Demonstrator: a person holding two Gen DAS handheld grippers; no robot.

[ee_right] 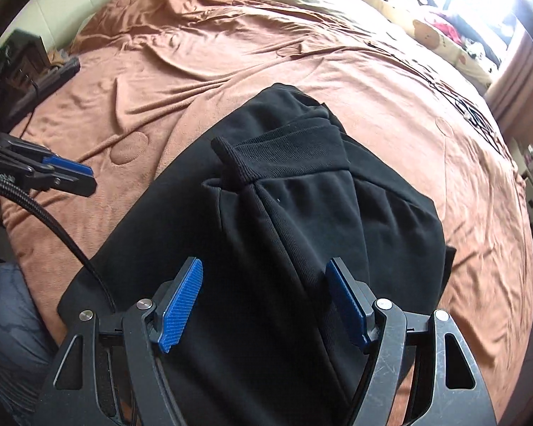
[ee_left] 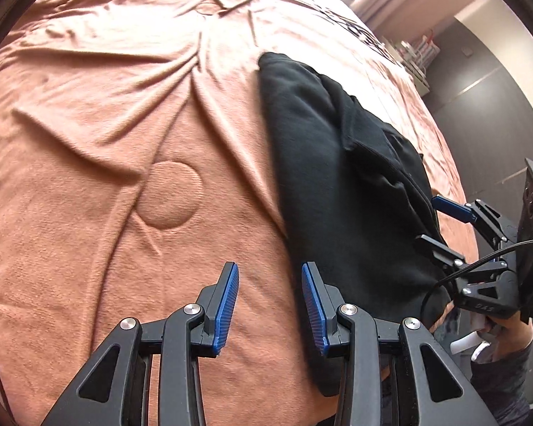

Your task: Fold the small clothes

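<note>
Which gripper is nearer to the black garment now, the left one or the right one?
Right. The right gripper hangs directly over the black garment, jaws open. The left gripper is at its edge, mostly above the bare orange bedspread.

— What is seen of the cloths?

— The black garment [ee_right: 302, 191] is knitted cotton-like cloth, matt, with a ribbed band [ee_right: 284, 163]. The bedspread [ee_left: 124, 106] is a soft, plush, rust-coloured fabric, creased, and a round quilted patch [ee_left: 168, 195] is pressed into it.

— And the tools?

— The left gripper [ee_left: 270, 301] is made of matt black plastic, joined by bright metal pins [ee_left: 192, 309]; its pads [ee_left: 227, 305] are ridged blue rubber. On the right gripper [ee_right: 266, 301] the black plastic is scuffed, and its pads [ee_right: 181, 305] are finely textured blue. A braided cable [ee_right: 53, 220] is seen beside it.
</note>
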